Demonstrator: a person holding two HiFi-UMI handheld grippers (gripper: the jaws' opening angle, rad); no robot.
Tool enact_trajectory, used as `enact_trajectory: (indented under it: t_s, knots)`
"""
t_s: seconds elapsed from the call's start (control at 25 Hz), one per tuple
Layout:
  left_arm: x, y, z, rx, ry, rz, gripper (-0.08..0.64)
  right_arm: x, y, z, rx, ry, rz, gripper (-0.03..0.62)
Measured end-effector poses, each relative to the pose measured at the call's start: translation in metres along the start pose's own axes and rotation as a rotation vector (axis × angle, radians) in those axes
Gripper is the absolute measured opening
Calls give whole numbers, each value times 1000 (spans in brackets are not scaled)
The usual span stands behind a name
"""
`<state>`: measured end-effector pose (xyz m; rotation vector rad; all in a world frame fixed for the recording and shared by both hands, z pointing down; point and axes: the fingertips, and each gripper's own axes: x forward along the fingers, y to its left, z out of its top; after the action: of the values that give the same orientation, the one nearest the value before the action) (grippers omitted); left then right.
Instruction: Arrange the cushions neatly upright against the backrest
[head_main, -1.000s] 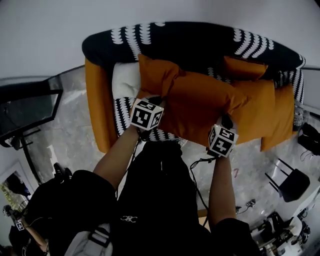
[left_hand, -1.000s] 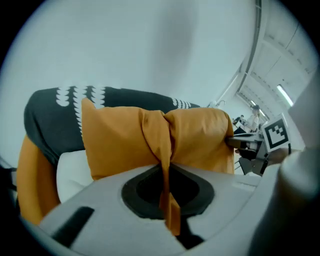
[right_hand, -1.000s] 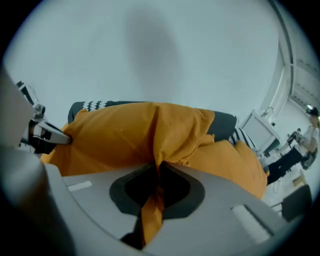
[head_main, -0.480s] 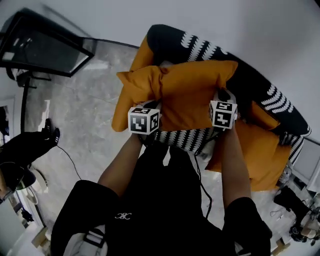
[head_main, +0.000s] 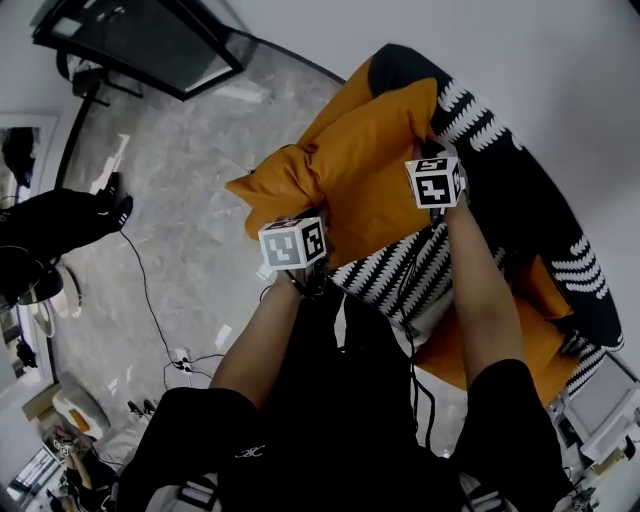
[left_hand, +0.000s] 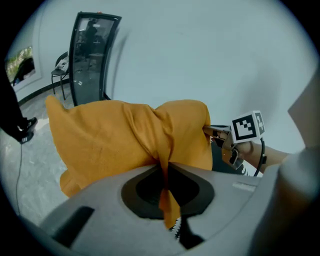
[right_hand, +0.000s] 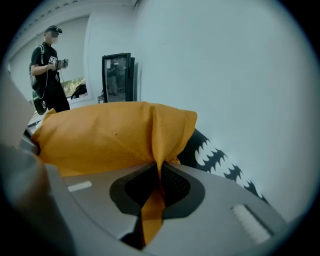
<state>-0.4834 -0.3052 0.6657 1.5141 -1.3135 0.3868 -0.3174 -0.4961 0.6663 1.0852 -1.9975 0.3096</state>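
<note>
An orange cushion (head_main: 350, 170) hangs in the air between both grippers, over the sofa's orange armrest end. My left gripper (left_hand: 165, 172) is shut on a fold of its cloth at one lower corner; in the head view it sits under its marker cube (head_main: 293, 243). At the other corner my right gripper (right_hand: 159, 175) pinches the cloth the same way, below its cube (head_main: 433, 182). The black backrest with white pattern (head_main: 505, 150) runs just beyond the cushion. More orange cushions (head_main: 500, 345) lie on the seat to the right.
The striped seat cover (head_main: 395, 275) lies under my arms. A black-framed glass cabinet (head_main: 140, 40) stands at the wall on the left. A person in black (right_hand: 47, 70) stands on the marble floor, where cables (head_main: 160, 320) trail.
The cushion lay on the seat with both grippers at its near edge; it is now lifted and carried toward the sofa's left end. Both grippers have rolled.
</note>
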Motion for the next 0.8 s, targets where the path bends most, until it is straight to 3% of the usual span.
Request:
enact_trajectory:
  t_s: [0.12,0.24,0.4,0.56,0.68,0.8]
  knots:
    - [11,6,5,-57,-26,-3,17,32,7,24,-46,-11,22,29]
    - [27,3,3,-58,-25,-21,17,56,8,38,-57,-21,19,31]
    - [49,1,-17,-74,31,-41,25,88,12,27,-81,17,20,46]
    - [52,8,-18,-72,32,-52,34,95,15,27,-73,-18,9,59]
    - [43,13,-25,-34,29,-65,131,84,9,26,-31,-67,-15,99]
    - [27,11,-37,55,20,-53,217,62,-2,17,56,-118,-41,205]
